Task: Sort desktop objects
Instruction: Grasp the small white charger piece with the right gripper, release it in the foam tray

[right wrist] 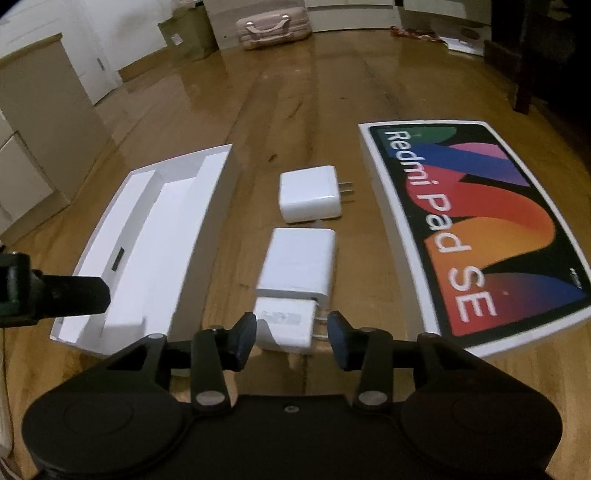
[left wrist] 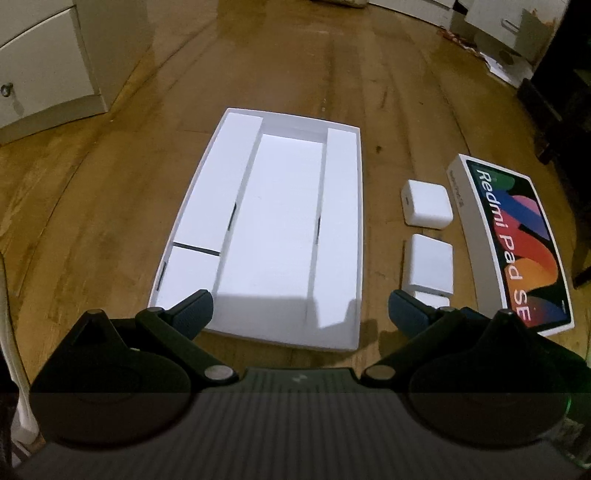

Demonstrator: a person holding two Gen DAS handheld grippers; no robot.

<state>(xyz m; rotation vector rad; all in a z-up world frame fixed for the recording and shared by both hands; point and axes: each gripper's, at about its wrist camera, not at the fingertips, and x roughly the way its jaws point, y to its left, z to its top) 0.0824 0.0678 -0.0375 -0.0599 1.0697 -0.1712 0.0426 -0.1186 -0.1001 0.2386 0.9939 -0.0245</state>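
A white box tray (left wrist: 343, 236) with empty compartments lies on the wooden floor; it also shows in the right wrist view (right wrist: 221, 177). Three white chargers lie in a row between it and the Redmi Pad SE lid (right wrist: 476, 229): far charger (right wrist: 310, 194), middle charger (right wrist: 299, 262), near charger (right wrist: 284, 325). My right gripper (right wrist: 291, 338) is open, its jaws on either side of the near charger, not touching. My left gripper (left wrist: 299, 314) is wide open and empty above the tray's near edge. The chargers (left wrist: 428, 205) and the lid (left wrist: 517, 243) also show in the left wrist view.
White cabinets (left wrist: 40, 66) stand at the left. A pink suitcase (right wrist: 273, 27) and cardboard boxes (right wrist: 188, 35) sit at the far side. Dark furniture (right wrist: 532, 48) stands at the right. The left gripper's finger (right wrist: 74, 295) reaches in over the tray.
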